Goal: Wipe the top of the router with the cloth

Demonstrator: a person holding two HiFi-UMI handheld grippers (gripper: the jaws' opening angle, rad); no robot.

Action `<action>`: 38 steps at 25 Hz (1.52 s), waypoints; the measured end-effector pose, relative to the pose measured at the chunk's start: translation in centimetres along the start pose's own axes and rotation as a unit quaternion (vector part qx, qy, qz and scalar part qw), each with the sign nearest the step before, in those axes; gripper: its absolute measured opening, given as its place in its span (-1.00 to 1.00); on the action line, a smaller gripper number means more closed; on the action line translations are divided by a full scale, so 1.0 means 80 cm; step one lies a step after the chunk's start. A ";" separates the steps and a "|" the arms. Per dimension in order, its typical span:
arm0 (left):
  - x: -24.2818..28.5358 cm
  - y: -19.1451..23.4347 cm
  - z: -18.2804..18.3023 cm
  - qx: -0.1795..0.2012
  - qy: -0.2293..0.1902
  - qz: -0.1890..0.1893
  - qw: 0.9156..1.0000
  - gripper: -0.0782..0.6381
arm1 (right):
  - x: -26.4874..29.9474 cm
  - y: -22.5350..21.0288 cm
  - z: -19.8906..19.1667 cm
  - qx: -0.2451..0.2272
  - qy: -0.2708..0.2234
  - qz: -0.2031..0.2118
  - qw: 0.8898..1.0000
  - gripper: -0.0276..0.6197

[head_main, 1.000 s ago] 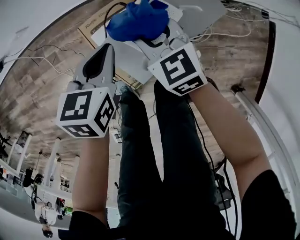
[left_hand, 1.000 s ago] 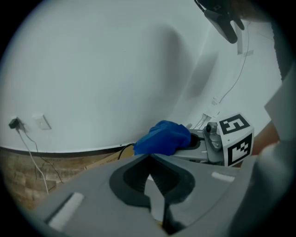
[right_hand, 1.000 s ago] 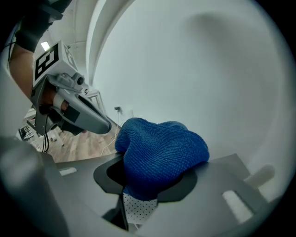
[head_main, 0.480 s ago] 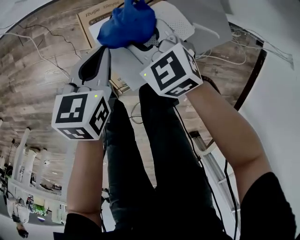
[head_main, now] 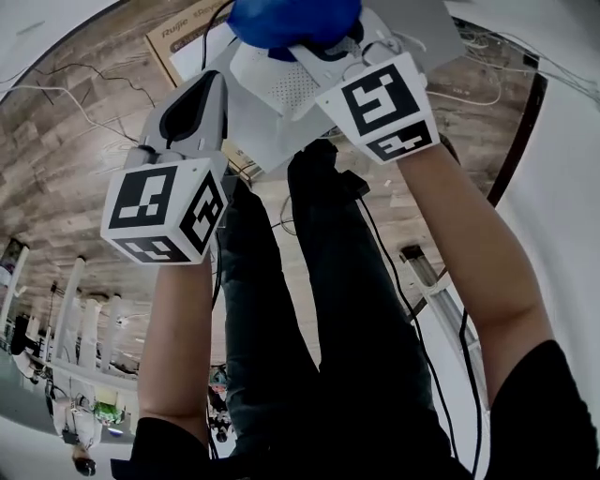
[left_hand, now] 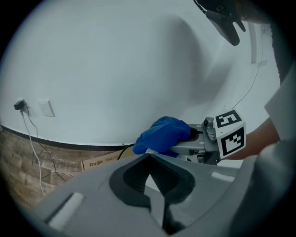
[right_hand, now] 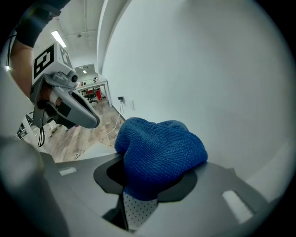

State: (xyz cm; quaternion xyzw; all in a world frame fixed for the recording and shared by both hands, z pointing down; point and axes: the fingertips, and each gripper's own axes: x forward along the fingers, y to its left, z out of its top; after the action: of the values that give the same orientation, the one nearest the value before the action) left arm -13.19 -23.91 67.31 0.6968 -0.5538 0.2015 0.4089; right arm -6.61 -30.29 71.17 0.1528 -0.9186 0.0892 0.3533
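I hold a white router (head_main: 267, 117) up in the air above my legs. My left gripper (head_main: 208, 89) is shut on its left edge, and a sliver of white shows between the jaws in the left gripper view. My right gripper (head_main: 314, 42) is shut on a bunched blue cloth (head_main: 291, 17), which rests on the router's far end beside the vent holes. In the right gripper view the cloth (right_hand: 159, 150) bulges out over the jaws, with the router's perforated surface (right_hand: 134, 213) just under it. The left gripper view shows the cloth (left_hand: 163, 135) ahead.
A cardboard box (head_main: 183, 37) lies on the wood floor (head_main: 66, 187) below the router. Thin cables (head_main: 56, 94) trail over the floor, and a dark cable (head_main: 412, 309) hangs beside my right arm. A white wall (left_hand: 115, 69) with a socket (left_hand: 45, 108) stands ahead.
The right gripper and the blue cloth have slid toward the router's far end, up in the head view. The left gripper keeps its hold at the left edge.
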 end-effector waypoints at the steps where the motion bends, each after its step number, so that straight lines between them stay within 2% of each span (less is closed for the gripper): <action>1: 0.003 -0.007 0.002 0.006 0.001 -0.004 1.000 -0.78 | -0.007 -0.002 -0.005 0.005 -0.001 -0.004 1.000 -0.41; 5: 0.005 -0.038 -0.004 0.038 0.013 -0.024 0.999 -0.78 | -0.043 0.008 -0.031 0.027 -0.007 -0.024 0.999 -0.41; 10: 0.000 -0.054 -0.022 0.059 0.027 -0.043 0.997 -0.78 | -0.066 0.045 -0.051 0.047 -0.006 -0.024 0.999 -0.41; 22: -0.057 -0.061 -0.087 0.070 0.042 -0.051 0.995 -0.78 | -0.102 0.157 -0.098 0.091 0.012 -0.021 0.996 -0.41; 26: -0.078 -0.067 -0.098 0.075 0.039 -0.051 0.995 -0.78 | -0.114 0.182 -0.099 0.112 0.008 -0.029 0.993 -0.41; 29: -0.101 -0.081 -0.094 0.085 0.037 -0.054 0.994 -0.78 | -0.140 0.193 -0.079 0.131 -0.005 -0.039 0.991 -0.41; 32: -0.129 -0.111 -0.068 0.099 0.026 -0.064 0.993 -0.78 | -0.187 0.194 -0.026 0.147 -0.038 -0.045 0.987 -0.41; 35: -0.156 -0.153 -0.014 0.132 -0.001 -0.071 0.989 -0.78 | -0.237 0.177 0.046 0.149 -0.083 -0.058 0.984 -0.41; 38: -0.202 -0.201 0.062 0.162 -0.052 -0.066 0.983 -0.78 | -0.300 0.157 0.123 0.140 -0.123 -0.074 0.980 -0.41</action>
State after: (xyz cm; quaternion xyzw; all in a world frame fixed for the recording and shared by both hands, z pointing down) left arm -3.95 -17.19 46.97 0.7984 -0.4869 0.2245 0.2739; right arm -0.18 -15.93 47.00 0.2780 -0.9197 0.1715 0.2181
